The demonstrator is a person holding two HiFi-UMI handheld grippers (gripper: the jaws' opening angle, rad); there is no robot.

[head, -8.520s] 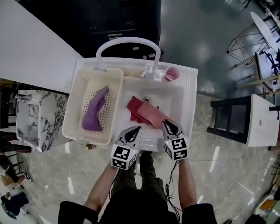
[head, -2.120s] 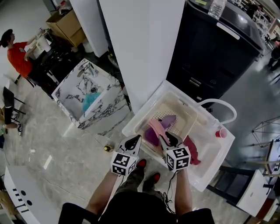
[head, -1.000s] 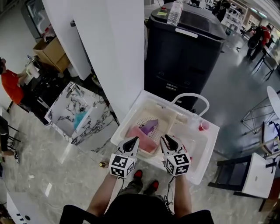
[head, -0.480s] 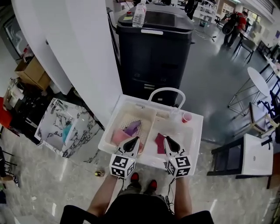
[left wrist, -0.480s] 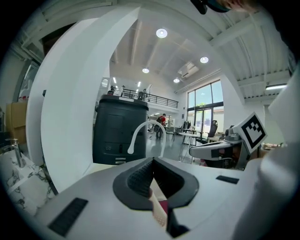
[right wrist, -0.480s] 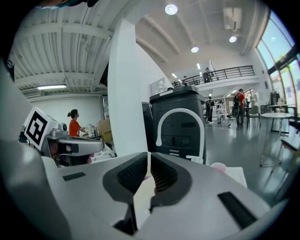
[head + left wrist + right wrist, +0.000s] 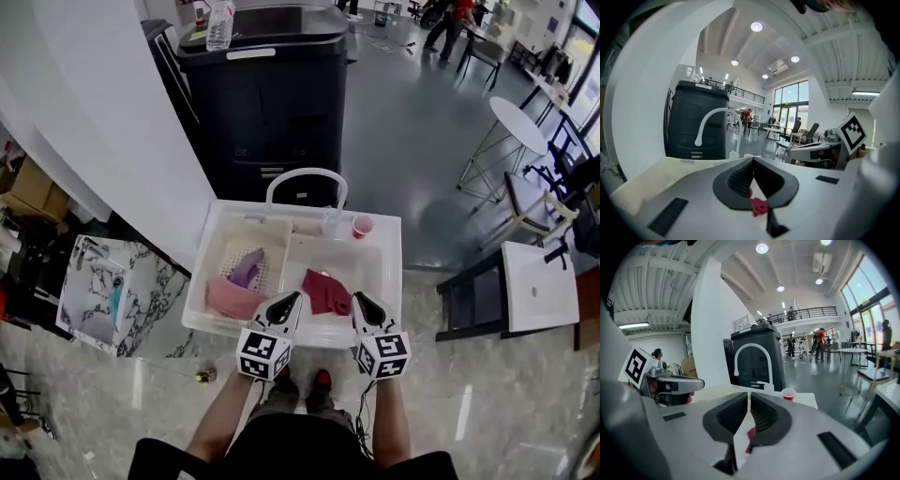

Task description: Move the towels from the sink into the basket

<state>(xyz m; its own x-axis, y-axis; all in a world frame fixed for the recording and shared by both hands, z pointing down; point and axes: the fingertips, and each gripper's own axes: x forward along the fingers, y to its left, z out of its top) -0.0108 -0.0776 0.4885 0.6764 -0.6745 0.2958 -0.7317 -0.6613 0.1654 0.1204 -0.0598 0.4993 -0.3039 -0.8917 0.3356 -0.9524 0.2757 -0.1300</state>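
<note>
A dark red towel (image 7: 325, 291) lies crumpled in the white sink (image 7: 392, 272). In the cream basket (image 7: 200, 281) to its left lie a purple towel (image 7: 247, 269) and a pink towel (image 7: 228, 298). My left gripper (image 7: 292, 299) (image 7: 752, 161) hovers at the front rim between basket and basin, shut and empty. My right gripper (image 7: 356, 299) (image 7: 749, 395) hangs over the basin's front edge, just right of the red towel. Its jaws have closed within the last second, nothing is between them, and only a sliver of gap shows.
A white arched faucet (image 7: 305, 178) and a red cup (image 7: 362, 226) stand at the sink's back. Behind is a black cabinet (image 7: 272, 94) with a bottle (image 7: 218, 23) on it. A marble unit (image 7: 103, 291) stands left, a black frame (image 7: 473, 295) and white table (image 7: 539, 281) right.
Both grippers have swung right, from above the basket's front to the sink's front edge. The pink towel stays behind in the basket. The view has turned square onto the sink.
</note>
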